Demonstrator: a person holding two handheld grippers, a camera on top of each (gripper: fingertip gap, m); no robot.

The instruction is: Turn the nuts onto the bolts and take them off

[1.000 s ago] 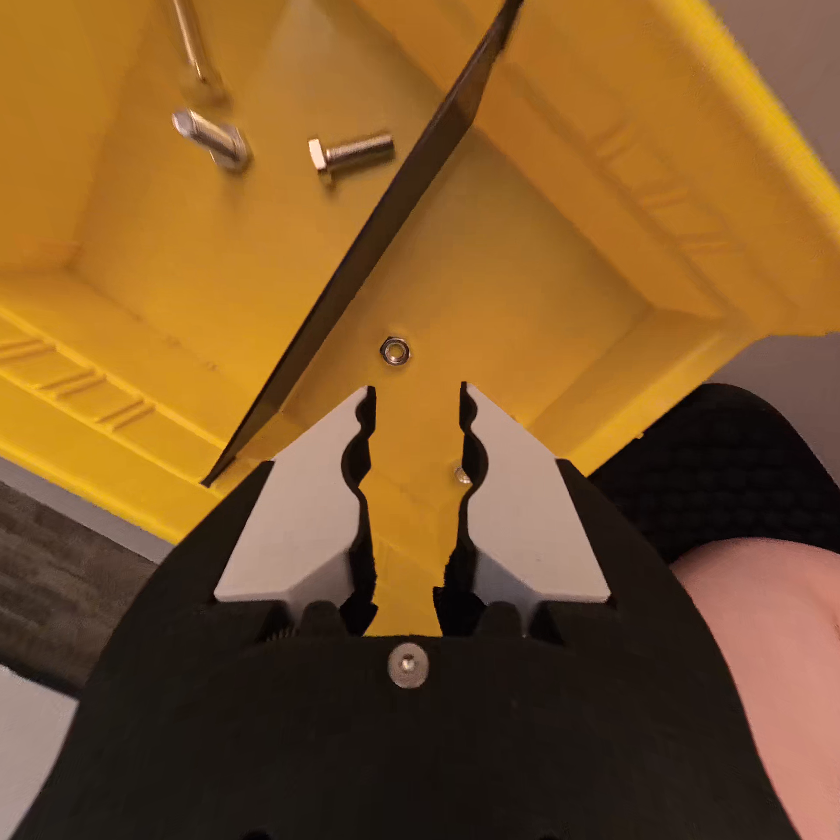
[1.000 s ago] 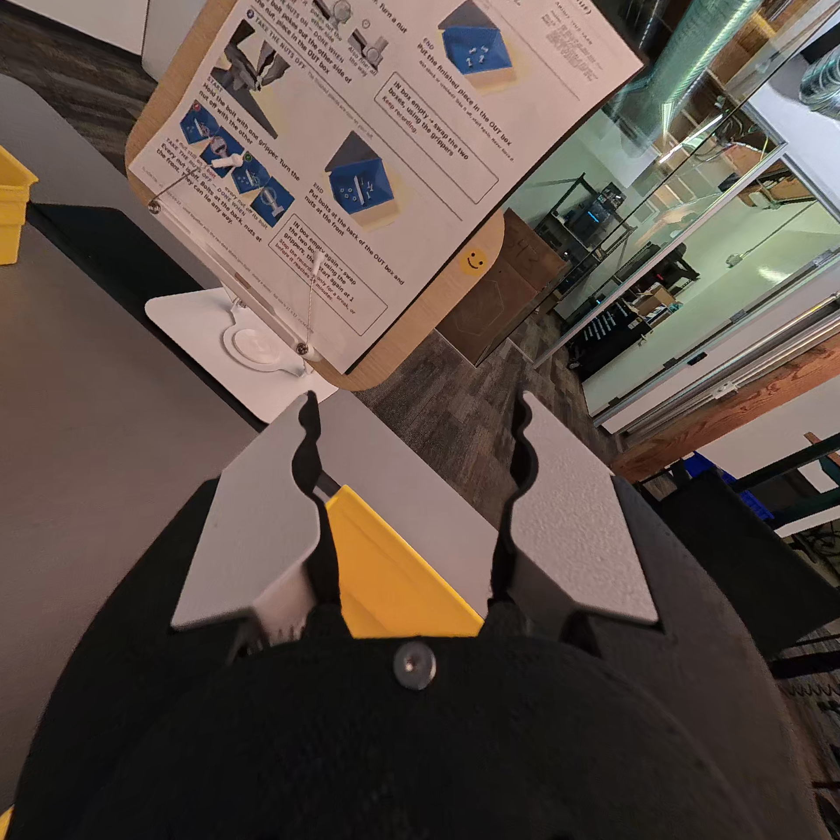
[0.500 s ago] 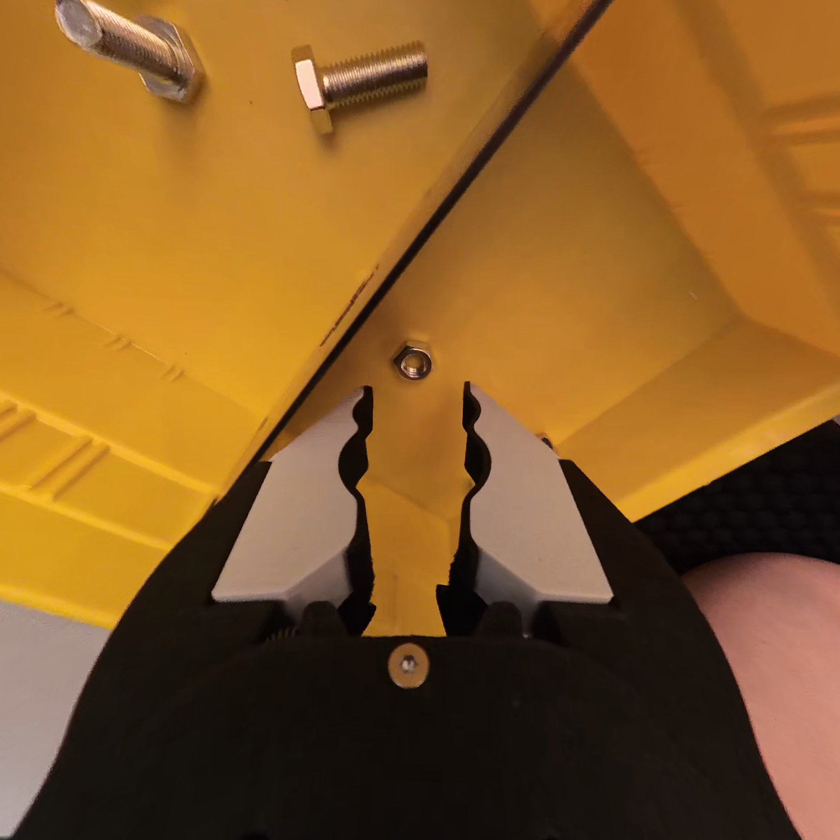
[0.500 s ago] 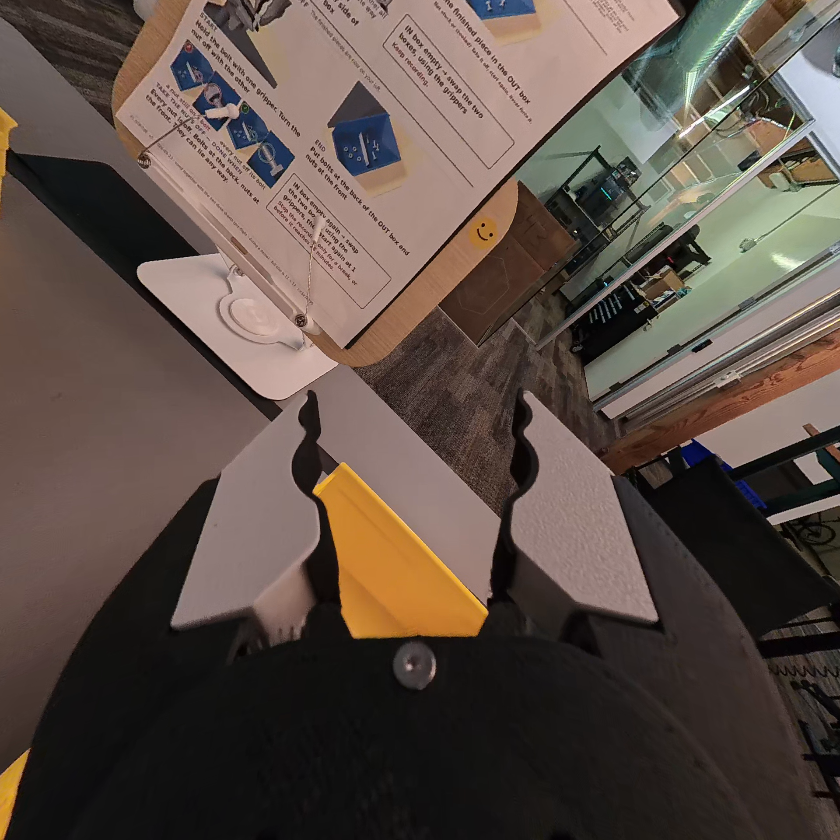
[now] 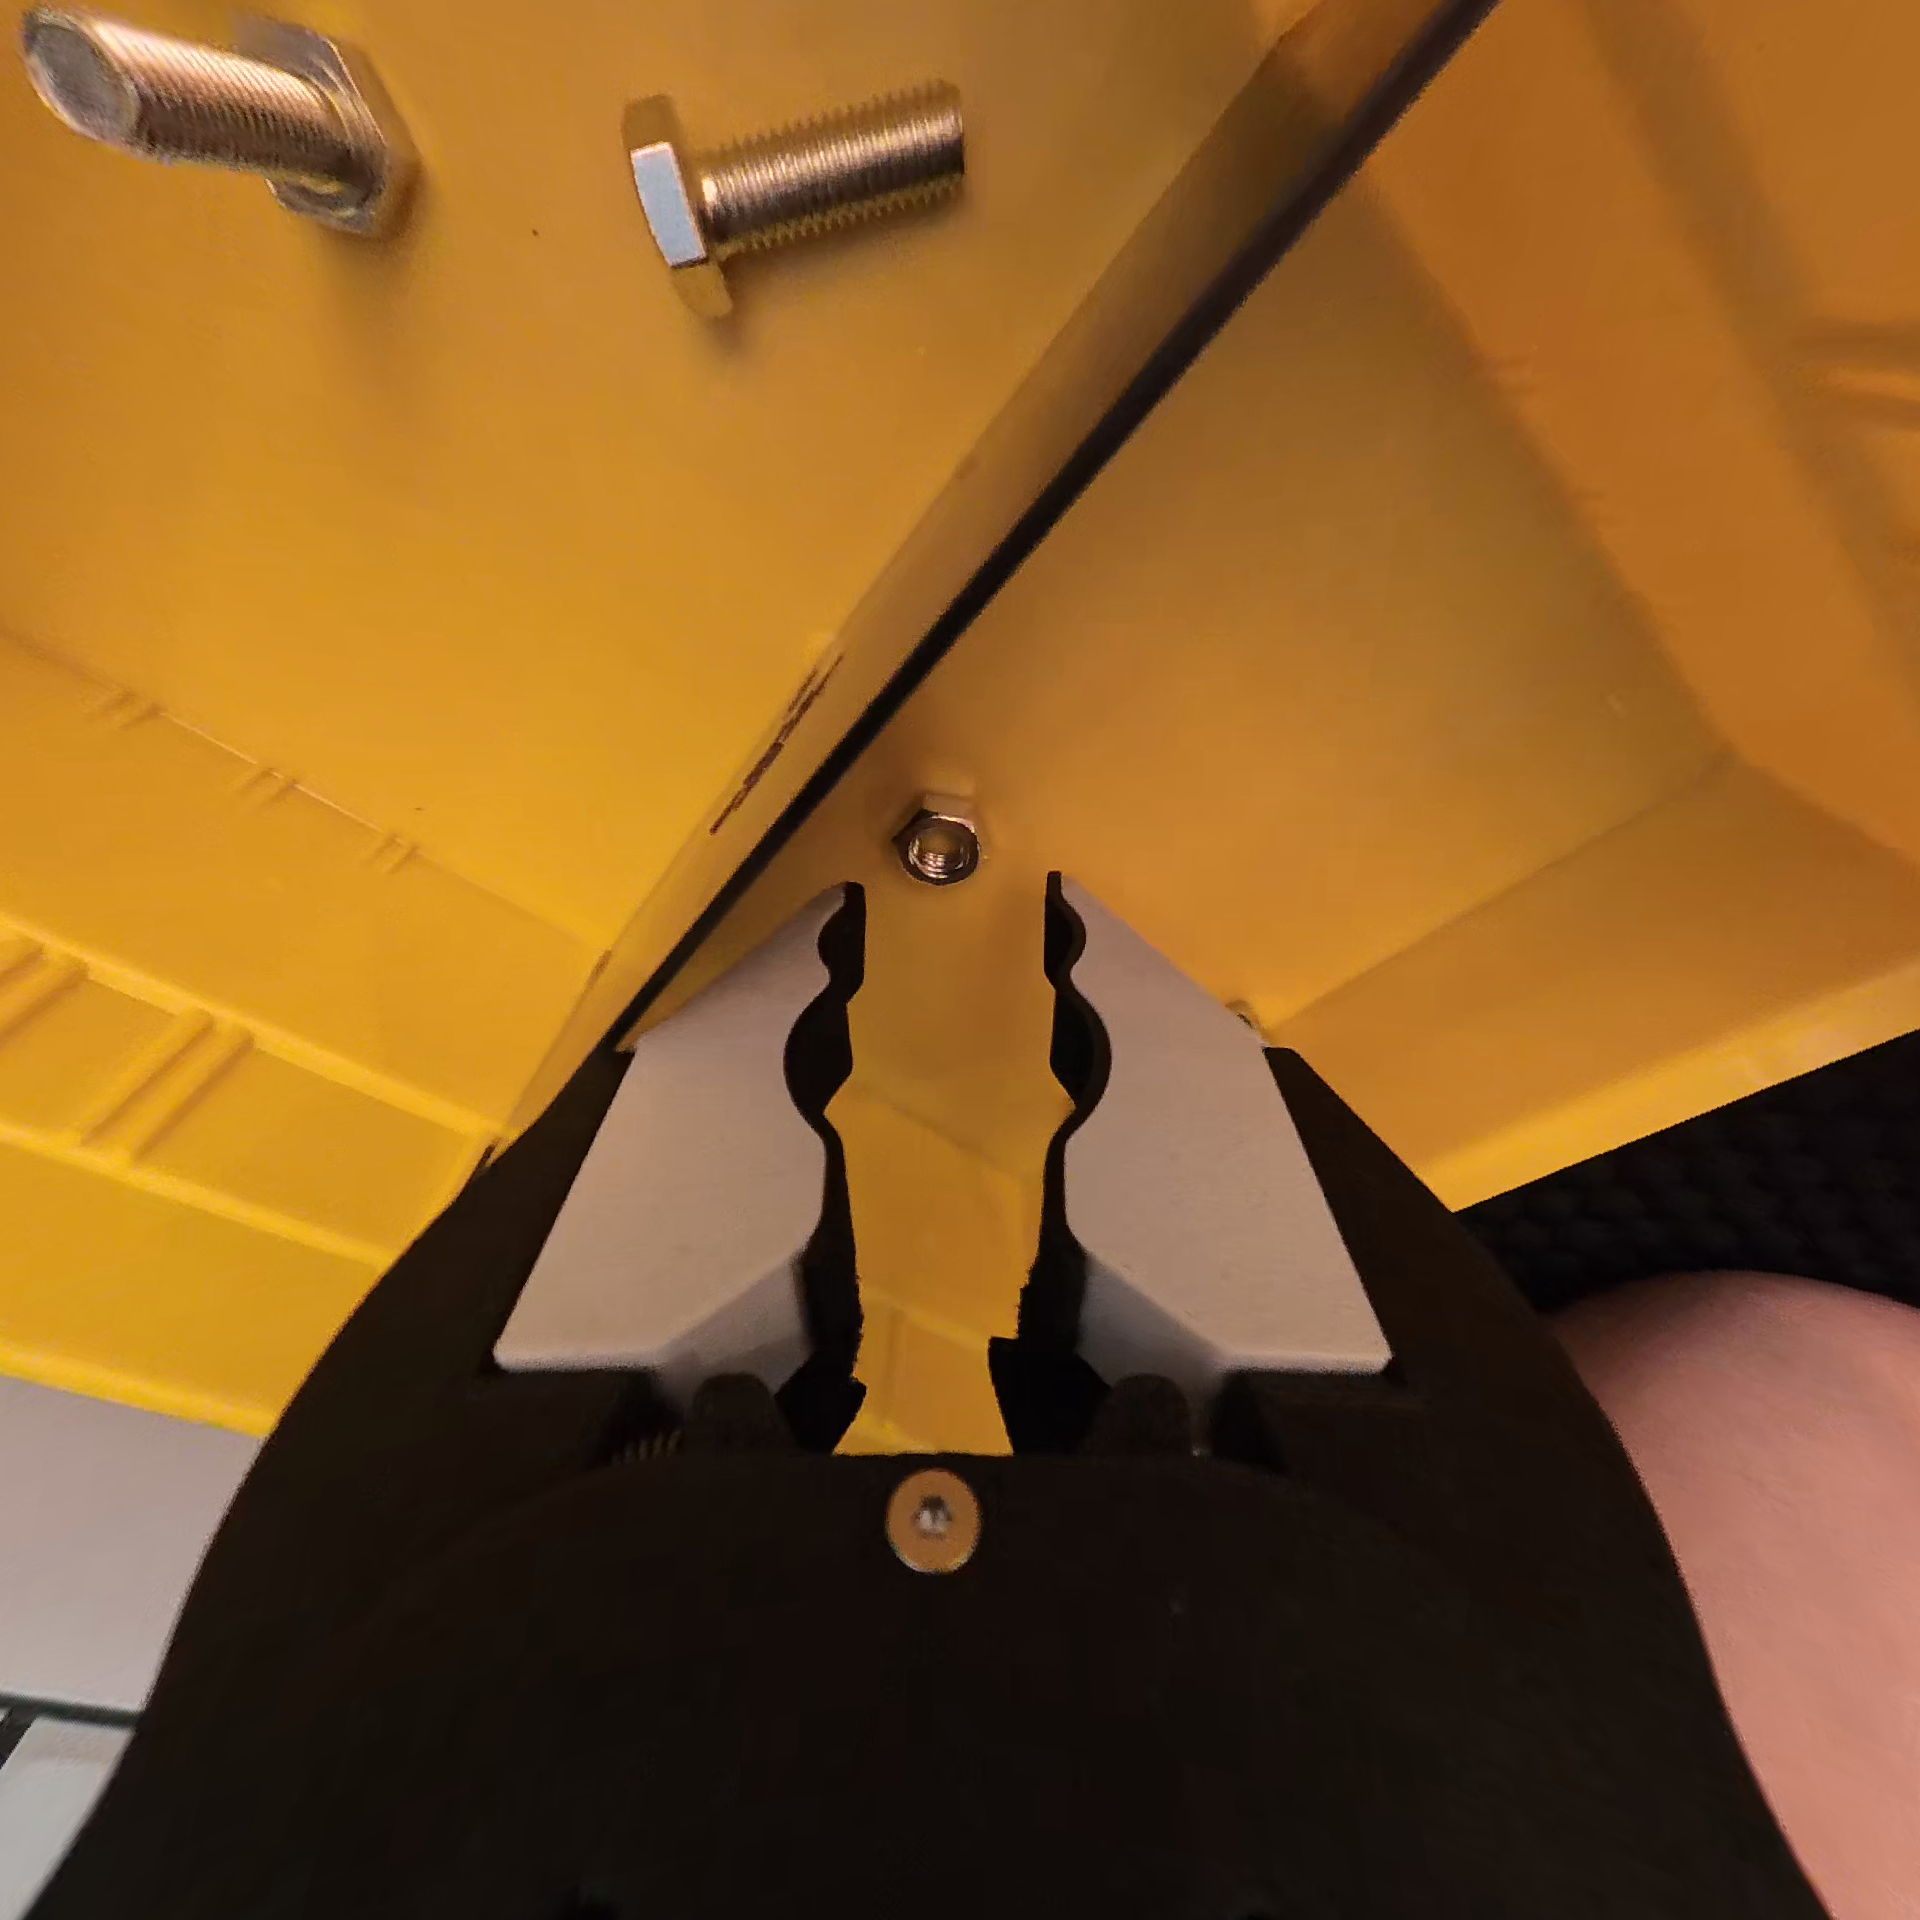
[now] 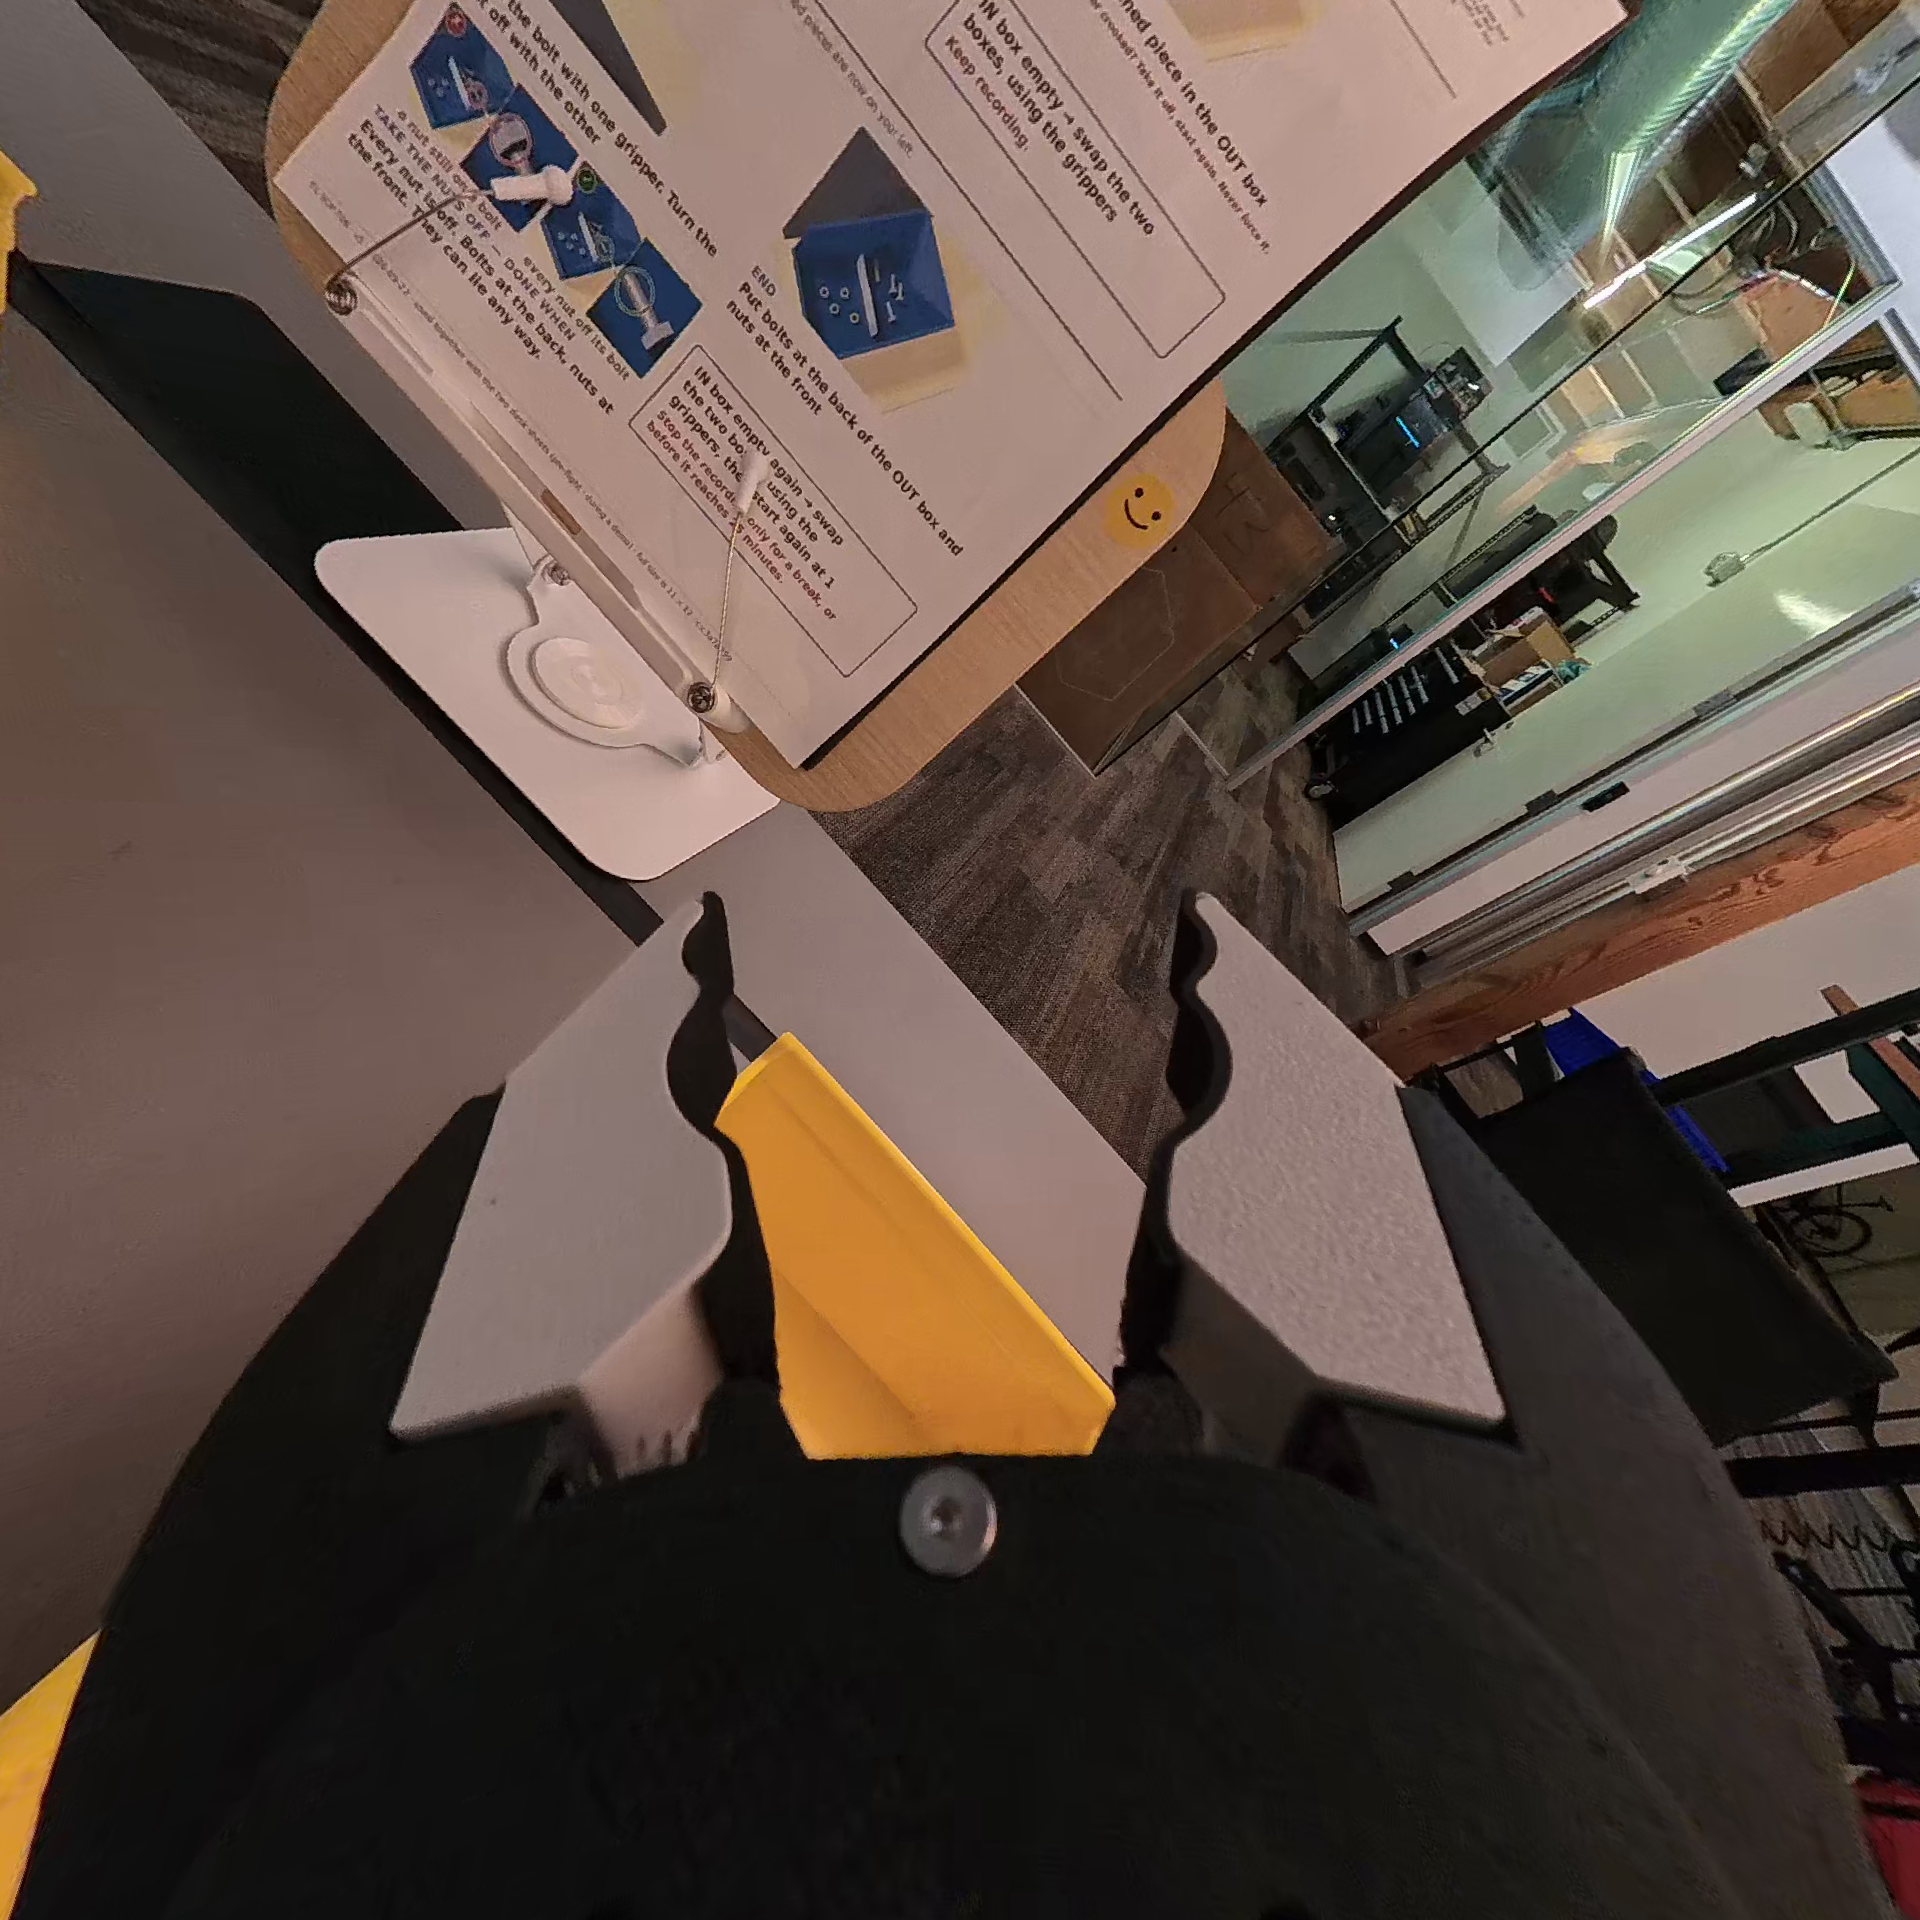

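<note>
Item 1, L gripper (image 5: 951,894): we're holding it inside the yellow bin (image 5: 312,582), jaws parted w/ nothing between them. A small hex nut (image 5: 942,850) is lying flat on the bin floor just ahead of the tips, beside the black divider (image 5: 1091,457).

Item 2, bolts: two are lying in the compartment across the divider, one hex-head bolt (image 5: 800,197) near the divider, another bolt (image 5: 208,114) further left.

Item 3, R gripper (image 6: 951,914): we're keeping its jaws wide apart, empty, above a yellow bin edge (image 6: 894,1268) on the grey table (image 6: 208,935). An instruction board (image 6: 831,312) on a white stand (image 6: 540,665) is standing beyond.
</note>
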